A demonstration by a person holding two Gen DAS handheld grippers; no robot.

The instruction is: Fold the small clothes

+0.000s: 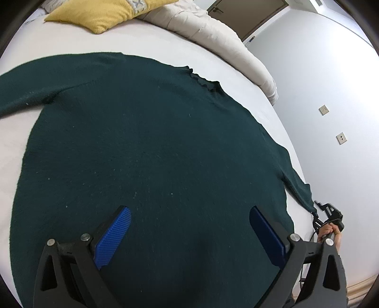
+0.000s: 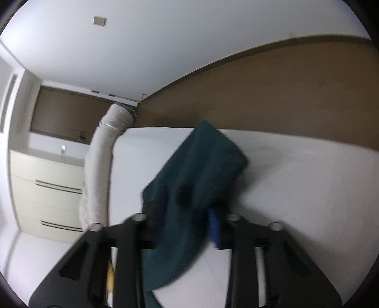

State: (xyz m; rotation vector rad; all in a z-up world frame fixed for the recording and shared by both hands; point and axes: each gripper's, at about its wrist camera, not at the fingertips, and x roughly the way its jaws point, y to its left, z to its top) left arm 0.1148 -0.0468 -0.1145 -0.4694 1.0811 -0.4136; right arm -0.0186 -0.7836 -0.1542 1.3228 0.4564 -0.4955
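A dark green knit sweater lies spread flat on the white bed, neck at the far right, one sleeve out to the left, the other running to the lower right. My left gripper hovers over the sweater's body, open and empty, with blue pads. My right gripper is shut on the end of the right sleeve, which is lifted and draped over the fingers; the view is blurred. The right gripper also shows in the left wrist view at the sleeve cuff.
A yellow pillow and a rolled beige duvet lie at the far side of the bed. A grey wall stands right of the bed. A cream drawer unit and a wooden headboard show in the right wrist view.
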